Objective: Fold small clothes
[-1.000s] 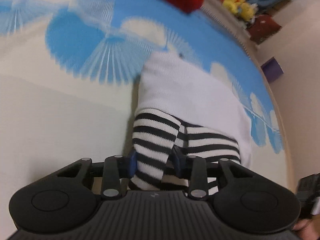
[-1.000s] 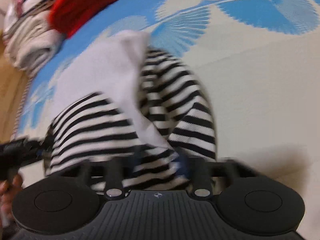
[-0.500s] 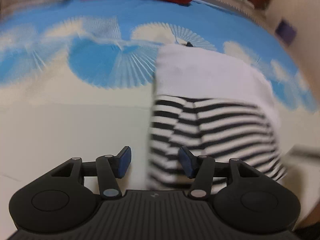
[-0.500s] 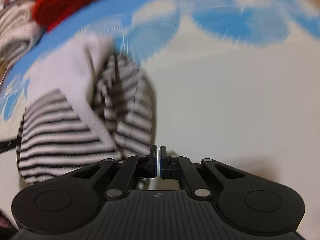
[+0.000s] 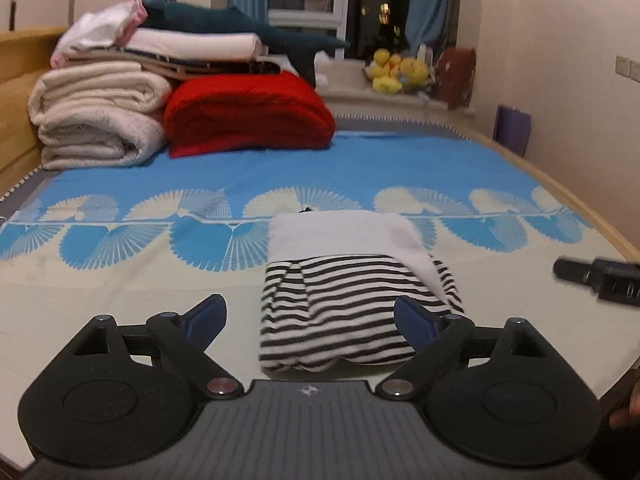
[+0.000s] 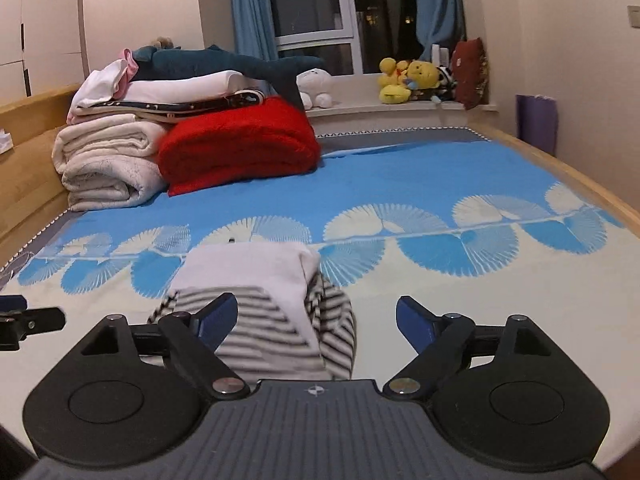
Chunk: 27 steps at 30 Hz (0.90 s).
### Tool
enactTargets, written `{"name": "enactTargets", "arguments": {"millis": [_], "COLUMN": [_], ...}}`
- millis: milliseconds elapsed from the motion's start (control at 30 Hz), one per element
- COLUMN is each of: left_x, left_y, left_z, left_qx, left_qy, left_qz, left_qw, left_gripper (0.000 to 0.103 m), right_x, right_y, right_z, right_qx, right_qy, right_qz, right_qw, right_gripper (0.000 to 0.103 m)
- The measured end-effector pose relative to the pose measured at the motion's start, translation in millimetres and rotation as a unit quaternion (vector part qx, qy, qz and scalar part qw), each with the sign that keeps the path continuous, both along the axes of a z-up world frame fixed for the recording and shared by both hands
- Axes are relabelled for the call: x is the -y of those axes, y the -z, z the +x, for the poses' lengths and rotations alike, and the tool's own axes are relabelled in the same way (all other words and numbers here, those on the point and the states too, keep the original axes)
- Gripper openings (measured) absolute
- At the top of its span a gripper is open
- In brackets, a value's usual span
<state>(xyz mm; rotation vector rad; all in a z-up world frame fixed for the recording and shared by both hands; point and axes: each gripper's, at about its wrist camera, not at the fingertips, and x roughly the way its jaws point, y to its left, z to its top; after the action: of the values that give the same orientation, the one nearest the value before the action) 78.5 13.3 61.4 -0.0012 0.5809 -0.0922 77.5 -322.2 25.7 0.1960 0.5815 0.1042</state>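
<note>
A small folded garment (image 5: 344, 280), white at the far half and black-and-white striped at the near half, lies flat on the bedspread (image 5: 120, 280). My left gripper (image 5: 310, 312) hovers above and behind it, jaws opening wide, touching nothing. In the right wrist view the same garment (image 6: 256, 280) sits left of centre. My right gripper (image 6: 316, 314) also hangs clear of the cloth, its jaws opening, with nothing between the pads. The right gripper's tip (image 5: 596, 276) shows at the right edge of the left wrist view, and the left gripper's tip (image 6: 24, 320) at the left edge of the right wrist view.
A red blanket (image 5: 248, 112) and a stack of folded cream and white bedding (image 5: 100, 120) sit at the far left of the bed. A dark plush shark (image 6: 240, 66) lies on the stack. Yellow plush toys (image 6: 408, 80) line the windowsill. A wooden bed frame (image 6: 560, 164) borders the right side.
Both grippers let go of the striped cloth, opened wide, and pulled up and back. The garment now rests folded on the bed, and the views take in the whole room.
</note>
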Motion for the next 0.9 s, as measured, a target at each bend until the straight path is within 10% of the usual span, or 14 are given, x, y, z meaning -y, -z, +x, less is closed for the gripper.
{"name": "enactTargets", "arguments": {"millis": [200,900], "left_x": [28.2,19.3], "left_y": [41.6,50.9], "left_z": [-3.8,17.1], "left_qx": [-0.077,-0.075], "left_qy": [-0.014,-0.042], "left_qz": [-0.017,-0.005], "left_qw": [0.9968,0.9963], "left_gripper": [0.094,0.102], "right_x": [-21.4,-67.7], "right_y": [13.8,27.6], "right_z": [-30.4,-4.9], "right_qx": [-0.033,-0.03], "right_qy": [-0.022,-0.069], "right_qz": [-0.009,-0.049], "right_qw": [0.999,0.996], "right_gripper": [0.087,0.087]}}
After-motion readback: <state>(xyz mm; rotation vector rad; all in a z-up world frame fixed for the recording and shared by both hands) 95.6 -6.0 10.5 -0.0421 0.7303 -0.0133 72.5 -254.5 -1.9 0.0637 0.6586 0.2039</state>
